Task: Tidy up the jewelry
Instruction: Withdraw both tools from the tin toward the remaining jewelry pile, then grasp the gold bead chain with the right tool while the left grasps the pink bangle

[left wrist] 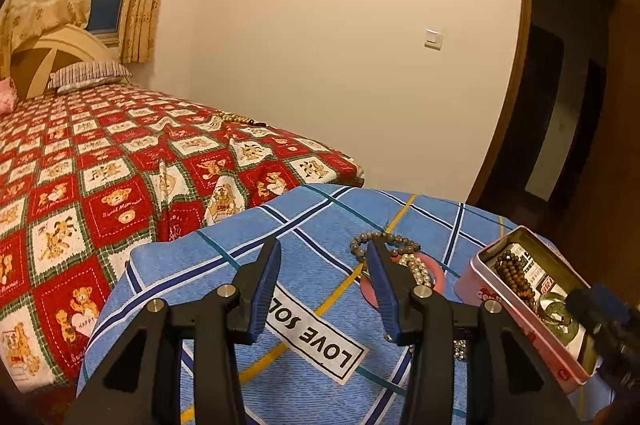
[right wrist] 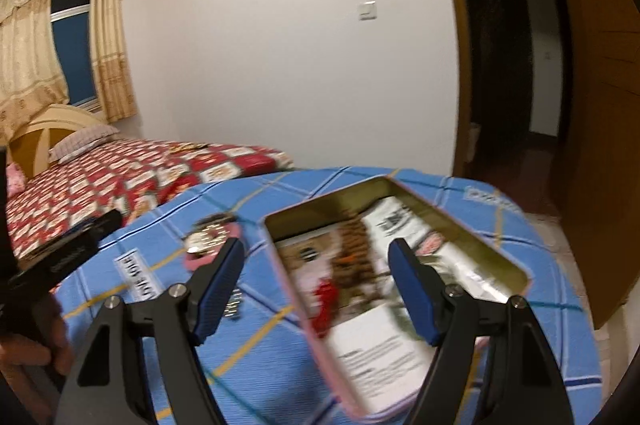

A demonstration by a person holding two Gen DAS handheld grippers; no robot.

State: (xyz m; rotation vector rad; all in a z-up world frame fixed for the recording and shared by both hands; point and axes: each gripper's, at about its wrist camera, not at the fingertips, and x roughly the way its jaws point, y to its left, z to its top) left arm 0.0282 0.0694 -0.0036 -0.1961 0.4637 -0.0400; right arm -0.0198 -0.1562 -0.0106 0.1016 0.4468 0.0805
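Observation:
A pink tin box (left wrist: pixel 476 289) stands open on the blue plaid cloth (left wrist: pixel 224 249), holding a brown bead bracelet (left wrist: pixel 514 275) and a clear greenish bangle (left wrist: pixel 558 311). A brown bead bracelet (left wrist: pixel 384 239), a pearl strand (left wrist: pixel 418 267) and a pink ring (left wrist: pixel 370 291) lie left of the box. My left gripper (left wrist: pixel 324 253) is open and empty, its right finger just beside the loose beads. My right gripper (right wrist: pixel 318 253) is open and empty above the tin (right wrist: pixel 404 193), blurred by motion. The pink ring and pearls show left of it (right wrist: pixel 208 239).
A bed with a red teddy-bear quilt (left wrist: pixel 100 177) lies behind and left of the table. Another bead string (left wrist: pixel 236 119) lies on its far edge. A small sparkly piece (left wrist: pixel 460 349) lies by the tin. An open dark doorway (left wrist: pixel 560 85) is at the right.

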